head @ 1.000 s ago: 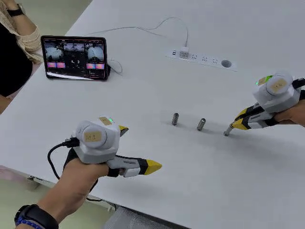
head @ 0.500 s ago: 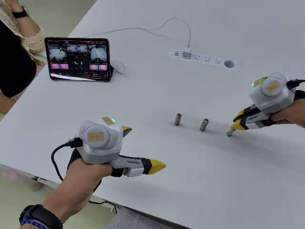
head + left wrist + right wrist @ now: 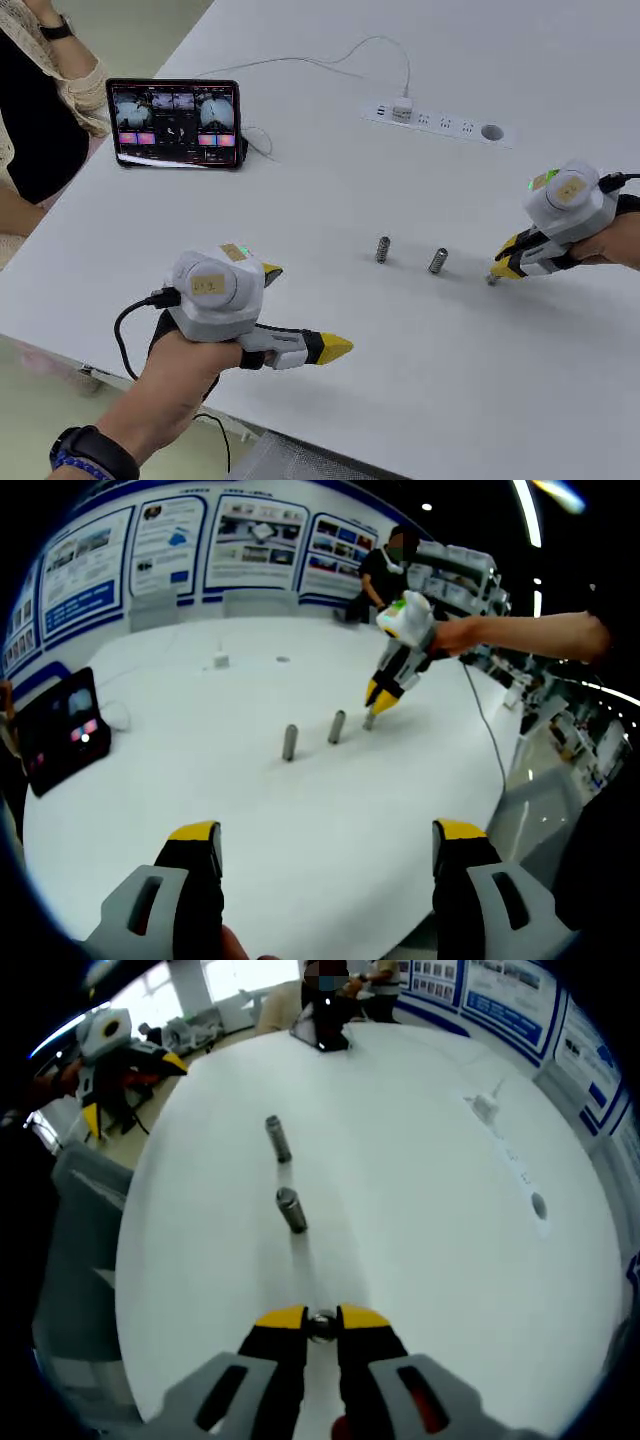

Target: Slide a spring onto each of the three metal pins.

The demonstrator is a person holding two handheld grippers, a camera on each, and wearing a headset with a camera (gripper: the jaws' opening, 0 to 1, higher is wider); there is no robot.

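Two metal pins with springs on them stand upright mid-table, the left one (image 3: 382,249) (image 3: 290,742) (image 3: 277,1138) and the middle one (image 3: 438,260) (image 3: 337,726) (image 3: 291,1209). To their right, my right gripper (image 3: 500,270) (image 3: 320,1320) points down at the table, shut on the third spring (image 3: 492,279) (image 3: 321,1326). This is a small grey coil whose lower end touches the tabletop; any pin inside it is hidden. My left gripper (image 3: 303,310) (image 3: 325,840) hovers open near the front edge, holding nothing, well short of the pins.
A tablet (image 3: 178,122) stands at the back left, with a person's arm (image 3: 60,70) beside it. A white power strip (image 3: 440,123) with a plugged cable lies at the back. The table's front edge (image 3: 300,435) runs just below my left hand.
The right gripper has lowered, so less of the spring shows under its tips. The head camera has shifted a little. The left gripper and the two standing pins have kept their places.
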